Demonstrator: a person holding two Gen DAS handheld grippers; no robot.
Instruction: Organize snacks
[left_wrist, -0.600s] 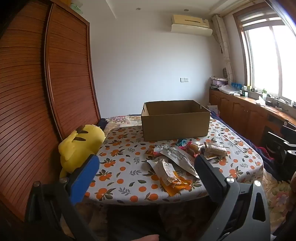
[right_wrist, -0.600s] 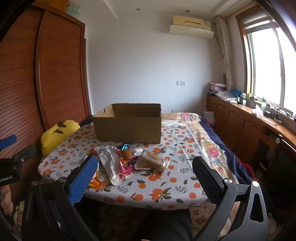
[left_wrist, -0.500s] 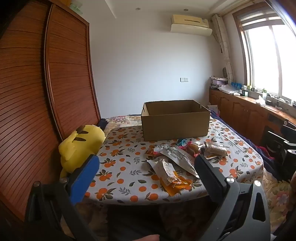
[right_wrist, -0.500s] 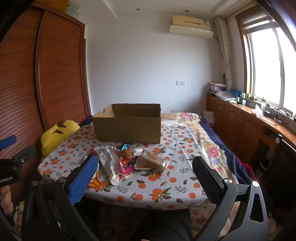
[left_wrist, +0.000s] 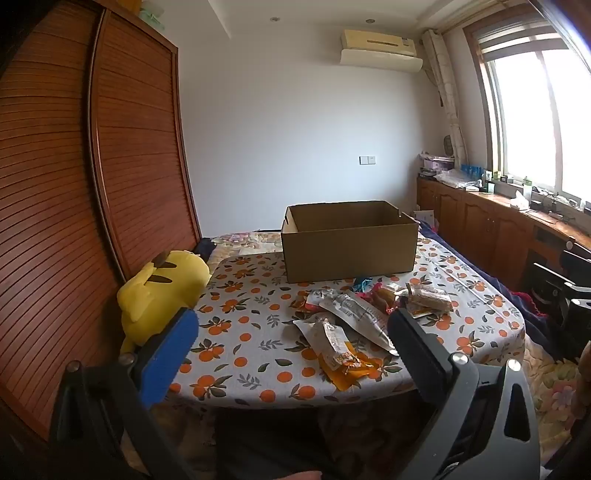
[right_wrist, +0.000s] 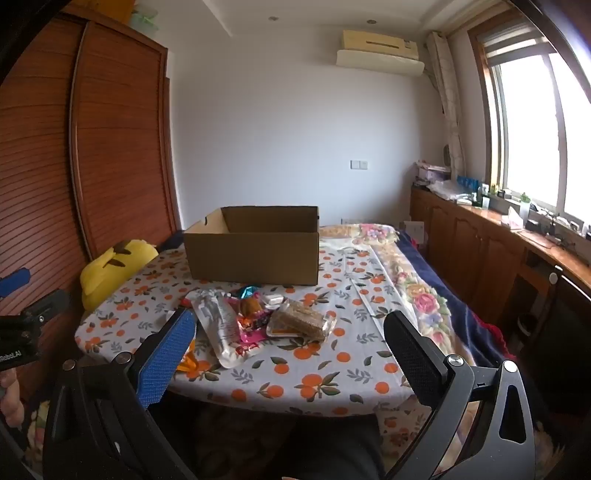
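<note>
Both the left gripper (left_wrist: 291, 328) and right gripper (right_wrist: 290, 326) are hanging with jaws spread fully, gripping nothing. Snacks (right_wrist: 258, 321) are lying heaped on the table (right_wrist: 332, 373), at six o'clock from the cardboard box (right_wrist: 255, 254); overlapping slippery wrappers are risking a double grab.

We see a yellow plush toy (left_wrist: 162, 291) at the table's left edge, against the slatted wooden wardrobe (left_wrist: 74, 192). An air conditioner (left_wrist: 380, 50) hangs high on the far wall, and low wooden cabinets (right_wrist: 476, 240) run under the window (right_wrist: 532, 129) at right.
</note>
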